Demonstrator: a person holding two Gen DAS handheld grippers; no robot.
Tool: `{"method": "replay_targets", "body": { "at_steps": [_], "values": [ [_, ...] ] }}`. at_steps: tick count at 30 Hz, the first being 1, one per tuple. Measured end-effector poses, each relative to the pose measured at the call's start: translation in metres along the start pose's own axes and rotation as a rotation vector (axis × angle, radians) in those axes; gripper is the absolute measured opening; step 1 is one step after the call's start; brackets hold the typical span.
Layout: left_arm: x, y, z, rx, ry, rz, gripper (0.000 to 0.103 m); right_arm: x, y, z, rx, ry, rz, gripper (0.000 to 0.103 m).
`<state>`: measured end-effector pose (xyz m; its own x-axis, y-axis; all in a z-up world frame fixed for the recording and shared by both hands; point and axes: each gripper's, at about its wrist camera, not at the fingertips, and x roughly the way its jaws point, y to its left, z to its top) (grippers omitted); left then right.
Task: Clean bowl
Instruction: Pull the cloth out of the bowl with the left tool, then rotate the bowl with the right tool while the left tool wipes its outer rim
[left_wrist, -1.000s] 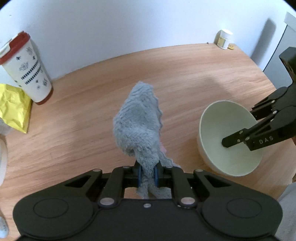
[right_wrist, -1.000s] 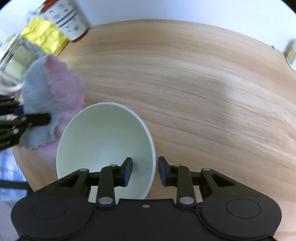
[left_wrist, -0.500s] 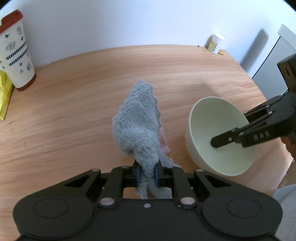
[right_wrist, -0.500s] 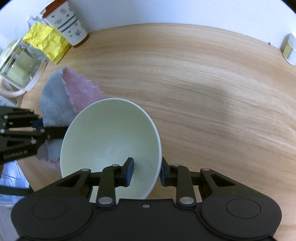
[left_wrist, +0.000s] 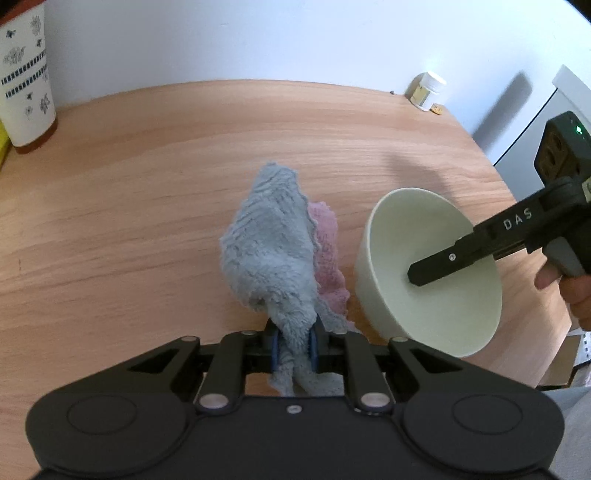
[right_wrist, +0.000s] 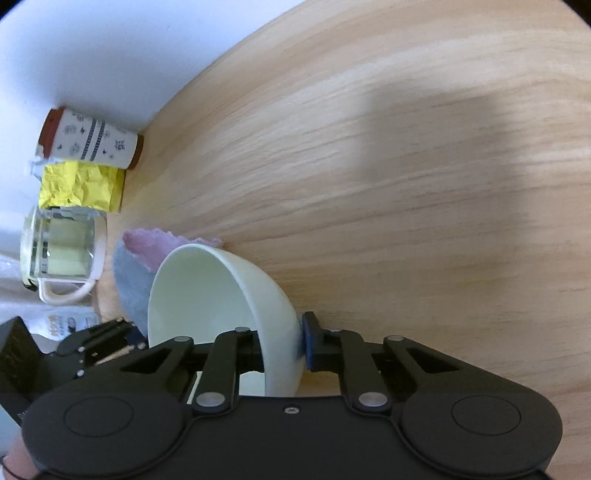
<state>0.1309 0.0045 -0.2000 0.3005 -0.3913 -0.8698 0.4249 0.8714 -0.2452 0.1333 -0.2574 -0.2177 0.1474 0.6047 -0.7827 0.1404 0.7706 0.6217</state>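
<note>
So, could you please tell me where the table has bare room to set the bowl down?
Bare wood runs from the cloth and bowl back to the wall, between the patterned cup and the small jar. It is crowded around the yellow packet and glass jug.

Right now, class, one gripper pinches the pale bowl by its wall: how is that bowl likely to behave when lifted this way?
The bowl looks glazed and smooth, so it may slip between the right gripper pads. Pinched at only one spot on its rim, it will probably swing or tilt further. It looks rigid and ceramic-like, so likely heavyish, and could chip if dropped on the table.
</note>
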Motion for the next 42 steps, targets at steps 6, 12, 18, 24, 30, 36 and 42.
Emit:
{"method": "replay_targets", "body": {
  "at_steps": [6,12,18,24,30,36,42],
  "values": [
    [0.0,-0.004,-0.001,0.045,-0.017,-0.032,0.014,0.006,0.005,0.001,-0.042,0.021,-0.03,0.011],
    [-0.002,-0.004,-0.004,0.077,-0.009,-0.033,0.014,0.014,0.024,0.001,-0.135,0.024,-0.123,0.014],
    [-0.013,0.003,0.0,0.068,0.006,0.01,0.014,0.011,0.043,-0.003,-0.24,0.016,-0.202,0.013],
    [-0.043,0.008,0.016,0.062,-0.051,-0.027,0.014,0.006,0.07,-0.011,-0.429,0.008,-0.315,0.014],
    [-0.066,0.012,0.038,0.022,-0.087,-0.108,0.014,0.004,0.093,-0.019,-0.643,0.005,-0.429,0.014],
    [-0.065,0.01,0.059,-0.07,-0.102,-0.218,0.014,0.001,0.116,-0.034,-0.86,-0.03,-0.516,0.014],
    [-0.051,-0.002,0.078,-0.168,-0.101,-0.337,0.013,-0.004,0.127,-0.045,-0.957,-0.056,-0.543,0.013]
  ]
}}
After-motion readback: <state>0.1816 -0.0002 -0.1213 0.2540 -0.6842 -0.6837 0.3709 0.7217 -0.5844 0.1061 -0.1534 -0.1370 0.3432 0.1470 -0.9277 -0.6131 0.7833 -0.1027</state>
